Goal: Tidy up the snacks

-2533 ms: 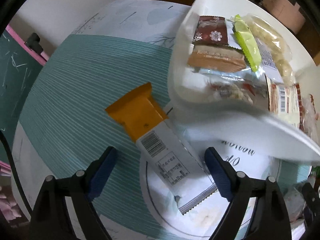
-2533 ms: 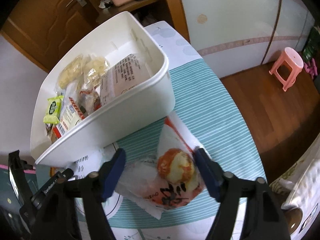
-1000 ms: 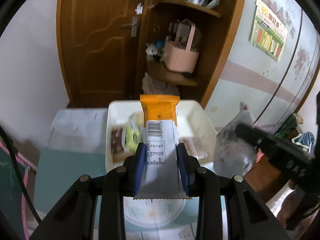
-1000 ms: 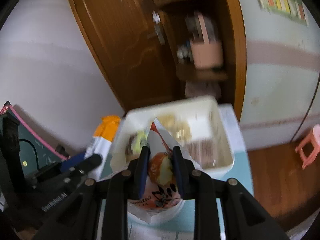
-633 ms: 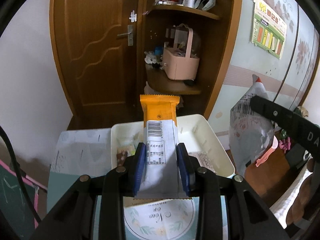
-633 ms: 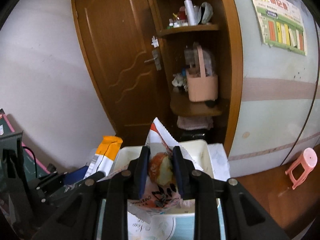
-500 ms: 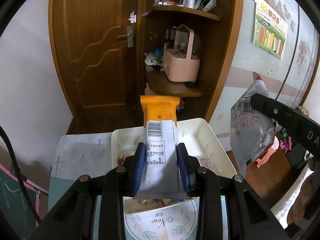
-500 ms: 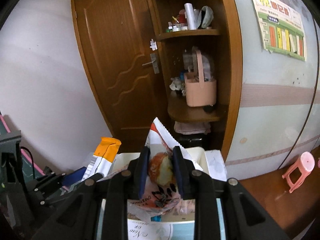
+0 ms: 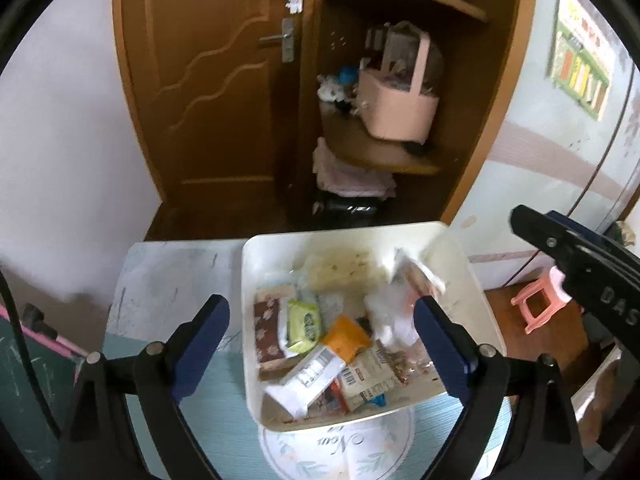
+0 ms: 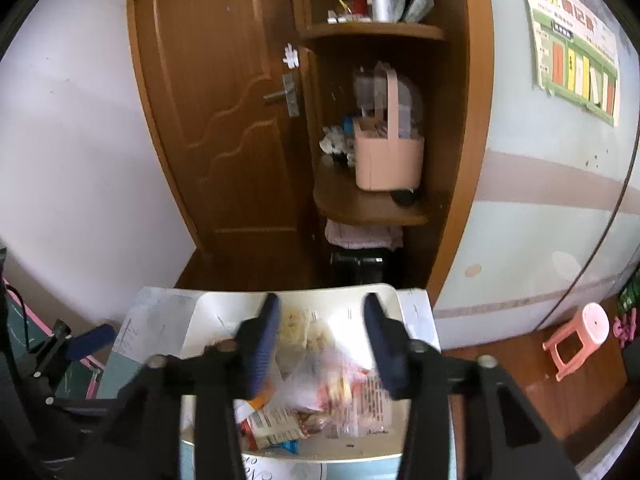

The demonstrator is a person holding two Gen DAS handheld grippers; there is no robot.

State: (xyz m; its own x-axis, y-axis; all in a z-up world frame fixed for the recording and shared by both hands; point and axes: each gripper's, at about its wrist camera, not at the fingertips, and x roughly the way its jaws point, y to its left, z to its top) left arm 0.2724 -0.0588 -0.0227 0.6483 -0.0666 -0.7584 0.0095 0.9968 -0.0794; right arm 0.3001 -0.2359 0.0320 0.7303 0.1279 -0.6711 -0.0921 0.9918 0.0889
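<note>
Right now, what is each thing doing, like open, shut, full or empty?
Left gripper: opening, nothing between its jaws.
Right gripper: opening, nothing gripped.
White bin: holds many snacks.
Orange-and-white packet: lying in the bin.
Clear bag: in the bin, blurred.
Door: shut.

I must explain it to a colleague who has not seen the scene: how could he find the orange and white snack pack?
Find the white bin on the table, before the wooden door. The pack lies on top of the pile near the bin's front edge, slanted. Only it has an orange end and a white end with a barcode; the green pack beside it is smaller.
</note>
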